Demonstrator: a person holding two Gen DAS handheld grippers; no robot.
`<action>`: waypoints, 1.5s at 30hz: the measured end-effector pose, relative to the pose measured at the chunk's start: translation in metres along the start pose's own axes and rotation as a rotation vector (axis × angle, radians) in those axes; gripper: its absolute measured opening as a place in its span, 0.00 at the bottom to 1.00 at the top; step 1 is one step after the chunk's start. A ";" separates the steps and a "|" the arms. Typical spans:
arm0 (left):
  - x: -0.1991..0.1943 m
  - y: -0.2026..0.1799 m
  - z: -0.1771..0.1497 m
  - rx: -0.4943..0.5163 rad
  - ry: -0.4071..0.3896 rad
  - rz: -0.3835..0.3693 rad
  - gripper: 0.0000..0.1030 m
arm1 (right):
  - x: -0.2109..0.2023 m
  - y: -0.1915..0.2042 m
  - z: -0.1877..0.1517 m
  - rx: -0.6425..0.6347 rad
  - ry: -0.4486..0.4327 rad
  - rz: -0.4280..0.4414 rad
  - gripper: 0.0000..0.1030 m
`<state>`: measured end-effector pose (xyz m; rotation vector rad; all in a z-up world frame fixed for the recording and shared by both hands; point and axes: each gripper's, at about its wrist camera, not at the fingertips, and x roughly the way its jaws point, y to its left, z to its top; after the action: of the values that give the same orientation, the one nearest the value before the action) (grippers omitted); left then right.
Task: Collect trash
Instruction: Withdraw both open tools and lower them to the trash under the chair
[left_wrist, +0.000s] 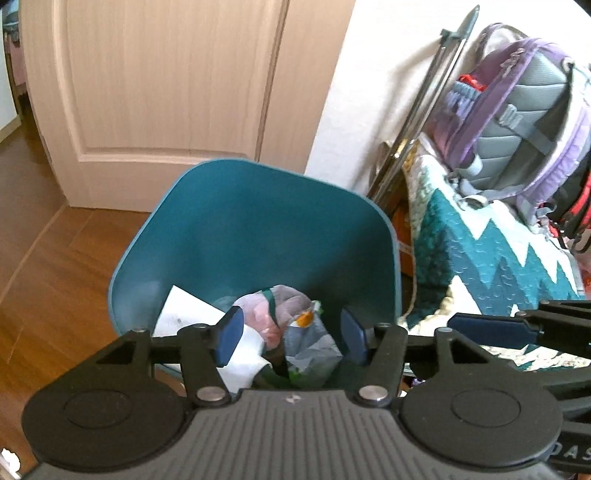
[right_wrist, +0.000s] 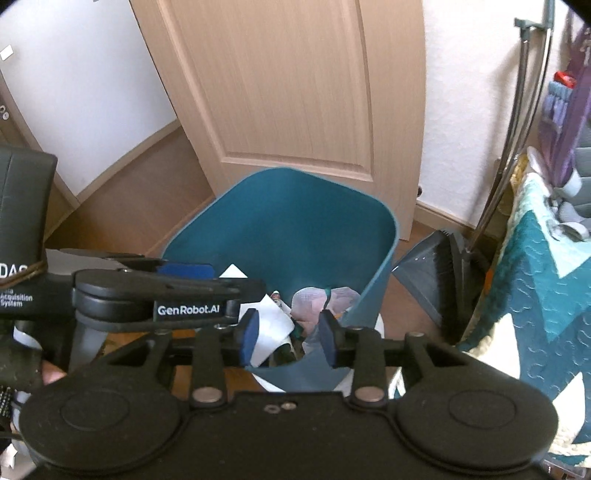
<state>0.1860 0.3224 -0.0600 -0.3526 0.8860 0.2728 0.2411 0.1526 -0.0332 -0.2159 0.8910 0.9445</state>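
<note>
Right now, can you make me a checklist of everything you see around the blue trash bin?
Surface: brown wooden floor.
Job's things: teal bin holding white paper, a pinkish bag and a grey wrapper.
Clutter: grey dustpan beside the bin.
Grippers: left gripper and right gripper both open above the bin, nothing between the pads.
Cables: nothing seen.
Surroundings: wooden door, teal-and-white quilt, purple backpack.
</note>
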 end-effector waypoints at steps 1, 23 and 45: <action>-0.006 -0.004 -0.001 0.005 -0.006 -0.005 0.57 | -0.008 -0.001 -0.002 0.002 -0.008 0.004 0.42; -0.099 -0.113 -0.041 0.101 -0.112 -0.158 0.81 | -0.170 -0.059 -0.087 0.093 -0.142 -0.033 0.57; 0.079 -0.212 -0.115 0.158 0.112 -0.131 0.98 | -0.170 -0.288 -0.268 0.487 -0.041 -0.325 0.59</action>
<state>0.2324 0.0894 -0.1496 -0.2801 0.9833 0.0616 0.2669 -0.2624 -0.1368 0.0763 0.9861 0.4114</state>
